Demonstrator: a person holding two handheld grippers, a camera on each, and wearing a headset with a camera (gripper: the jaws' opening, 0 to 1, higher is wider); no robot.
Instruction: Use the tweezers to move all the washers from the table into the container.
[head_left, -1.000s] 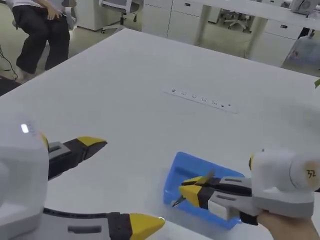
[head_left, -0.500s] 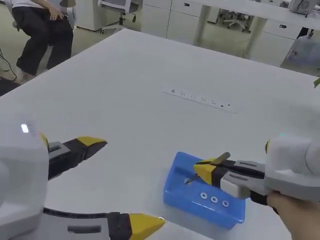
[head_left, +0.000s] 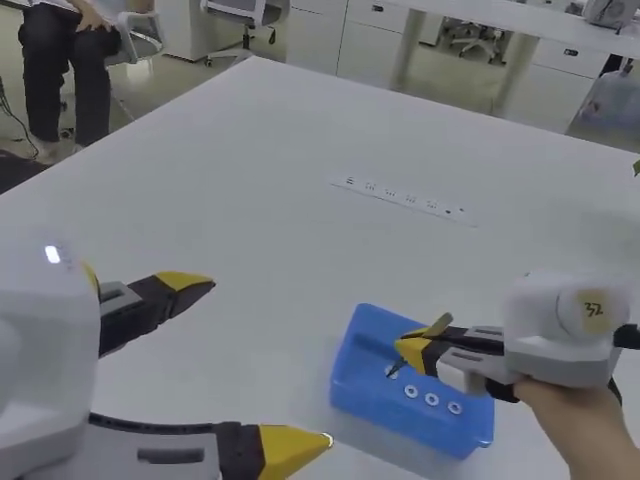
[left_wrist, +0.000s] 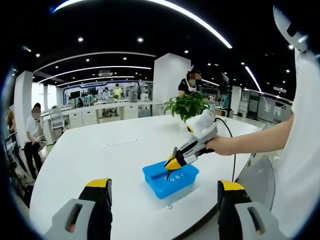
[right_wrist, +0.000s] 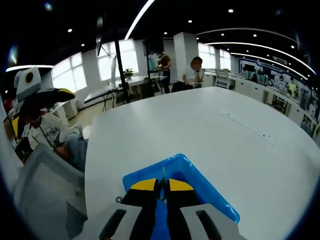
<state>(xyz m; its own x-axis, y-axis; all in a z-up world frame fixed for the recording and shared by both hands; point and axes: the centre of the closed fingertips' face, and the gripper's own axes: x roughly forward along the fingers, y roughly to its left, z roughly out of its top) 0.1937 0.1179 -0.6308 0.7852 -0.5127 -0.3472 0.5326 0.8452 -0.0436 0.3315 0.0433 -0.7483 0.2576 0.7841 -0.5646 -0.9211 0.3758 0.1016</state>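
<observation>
Open-plan office, ceiling strip lights, desks and chairs behind. Seated person (head_left: 62, 60) at the far corner in the head view; the left gripper view adds a potted plant (left_wrist: 187, 106) past the table and other people standing.

White table (head_left: 250, 160), mostly bare, with a flush power strip (head_left: 405, 197) mid-surface.

Blue container (head_left: 352, 385) sits near the table's near edge.

Left gripper (head_left: 248, 365): jaws spread wide, holding nothing, hanging above the table and well apart from the container.

Right gripper (head_left: 412, 348): jaws pinched together on the tweezers (head_left: 392, 370), above the container. Tweezer tips point down inside its left half. Cannot tell whether they touch the floor or carry anything.

Three washers (head_left: 431, 399) lie in a row inside the container, just right of the tweezer tips, per the head view.

One loose washer (left_wrist: 169, 206) lies on the table just outside the container's near wall, clear in the left gripper view. The right gripper view has it by the container's left corner, close to the table edge.
</observation>
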